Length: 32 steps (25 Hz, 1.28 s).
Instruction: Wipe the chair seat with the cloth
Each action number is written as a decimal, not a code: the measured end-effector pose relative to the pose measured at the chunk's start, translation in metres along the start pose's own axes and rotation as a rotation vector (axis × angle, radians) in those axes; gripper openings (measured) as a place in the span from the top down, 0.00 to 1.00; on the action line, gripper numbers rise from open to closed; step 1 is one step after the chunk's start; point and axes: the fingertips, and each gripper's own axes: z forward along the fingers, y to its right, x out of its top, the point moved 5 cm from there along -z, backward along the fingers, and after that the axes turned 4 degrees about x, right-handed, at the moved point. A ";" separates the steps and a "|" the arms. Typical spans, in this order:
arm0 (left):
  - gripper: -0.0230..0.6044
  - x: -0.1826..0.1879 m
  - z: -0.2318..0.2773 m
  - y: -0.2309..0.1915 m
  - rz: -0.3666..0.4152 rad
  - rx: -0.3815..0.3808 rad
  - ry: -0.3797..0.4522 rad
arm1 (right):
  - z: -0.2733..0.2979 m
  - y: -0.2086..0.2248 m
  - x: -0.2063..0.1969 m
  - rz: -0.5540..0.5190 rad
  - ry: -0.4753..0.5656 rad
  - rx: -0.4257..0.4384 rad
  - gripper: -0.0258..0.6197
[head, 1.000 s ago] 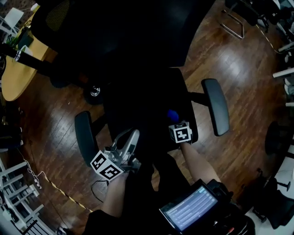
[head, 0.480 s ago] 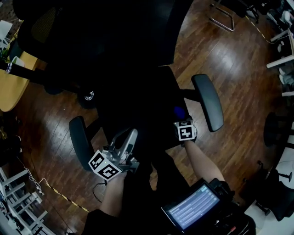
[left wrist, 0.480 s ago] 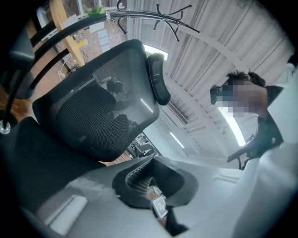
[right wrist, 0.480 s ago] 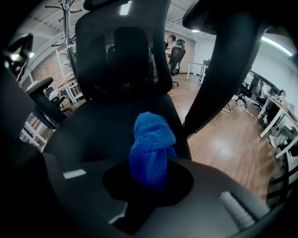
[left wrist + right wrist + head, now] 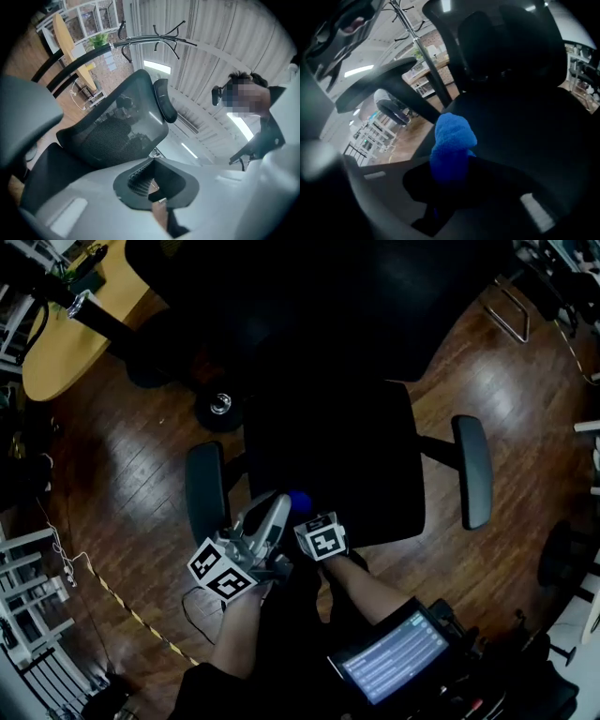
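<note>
The person's two bare forearms reach forward and down, close together, the left forearm (image 5: 236, 638) nearly straight ahead and the right forearm (image 5: 367, 589) angled inward towards it. The left gripper (image 5: 273, 511), grey with a marker cube at its rear, points forward and tilts upward; its fingers (image 5: 140, 180) are closed together with nothing between them. Just beside it, the right gripper (image 5: 303, 513) points forward, clamped on a fluffy blue cloth (image 5: 452, 140).
</note>
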 end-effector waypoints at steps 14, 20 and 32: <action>0.98 0.001 -0.028 -0.013 -0.004 0.037 0.018 | 0.019 -0.002 -0.032 -0.043 -0.052 0.030 0.89; 0.98 -0.013 0.015 -0.002 -0.013 -0.040 -0.068 | -0.049 0.093 -0.039 0.007 -0.037 -0.159 0.89; 0.98 -0.067 0.080 0.037 -0.033 -0.201 -0.212 | -0.155 0.188 -0.080 0.136 0.034 -0.390 0.89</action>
